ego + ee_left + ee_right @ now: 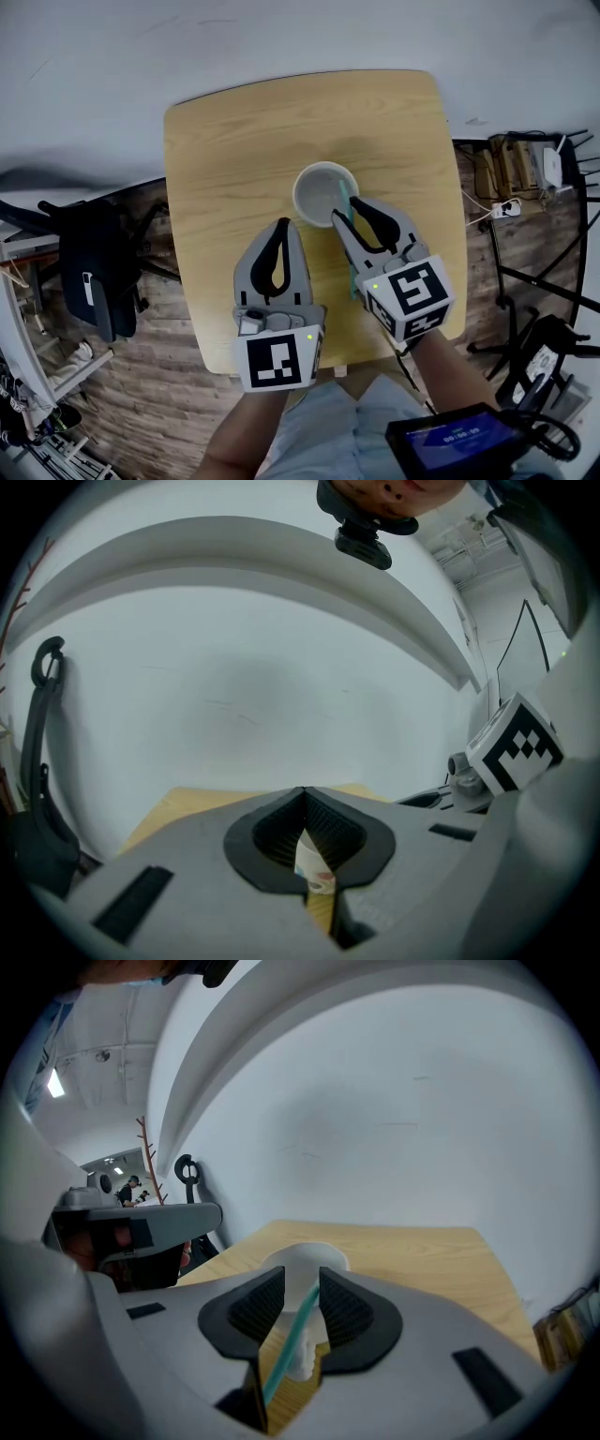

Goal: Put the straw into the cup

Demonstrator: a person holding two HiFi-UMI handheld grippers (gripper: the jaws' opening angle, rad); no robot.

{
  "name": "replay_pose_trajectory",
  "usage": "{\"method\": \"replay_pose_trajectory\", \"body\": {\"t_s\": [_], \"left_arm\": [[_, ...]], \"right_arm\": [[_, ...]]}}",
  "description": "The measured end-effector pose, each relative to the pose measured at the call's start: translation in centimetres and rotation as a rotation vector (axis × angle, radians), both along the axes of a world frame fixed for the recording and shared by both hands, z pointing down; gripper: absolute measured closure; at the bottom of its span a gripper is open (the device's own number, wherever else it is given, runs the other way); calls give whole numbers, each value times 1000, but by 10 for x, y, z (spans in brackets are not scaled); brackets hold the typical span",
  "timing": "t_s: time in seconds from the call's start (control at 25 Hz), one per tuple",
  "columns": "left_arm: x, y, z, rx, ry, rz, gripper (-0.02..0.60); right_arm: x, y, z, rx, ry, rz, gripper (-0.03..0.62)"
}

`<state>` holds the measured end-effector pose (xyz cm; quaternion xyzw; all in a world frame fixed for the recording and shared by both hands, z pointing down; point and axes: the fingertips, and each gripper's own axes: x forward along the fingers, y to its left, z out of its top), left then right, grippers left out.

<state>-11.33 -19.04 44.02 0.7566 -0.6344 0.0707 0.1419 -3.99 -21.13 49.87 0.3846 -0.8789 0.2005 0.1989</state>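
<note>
"So where is the straw (pixel 292 1340)?"

"Its far end is in the cup (pixel 300 195) on the worktop (pixel 225 150). It leans over the near rim, and its long line points back at the person."

"And the right claw (pixel 347 208)?"

"Spread wide. The straw runs right between its jaws, the same way they point. I think no pad is pressing it."

"The left claw (pixel 281 225)?"

"Pressed together on a little scrap of paper (pixel 314 869), near the cup, off to the left. The right claw is nearer the straw."
</note>
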Motion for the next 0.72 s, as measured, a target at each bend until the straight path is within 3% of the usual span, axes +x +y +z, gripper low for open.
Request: {"method": "replay_pose_trajectory", "body": {"t_s": [0.24,0.48,0.72], "left_arm": [[-2,2,2,0,3,0,583],[-3,3,3,-4,4,3,583],[-5,2,0,4,0,0,583]], "right_arm": [[1,-1,5,13,51,12,489],[1,-3,8,20,95,14,557],[2,-4,2,21,75,17,569]]}}
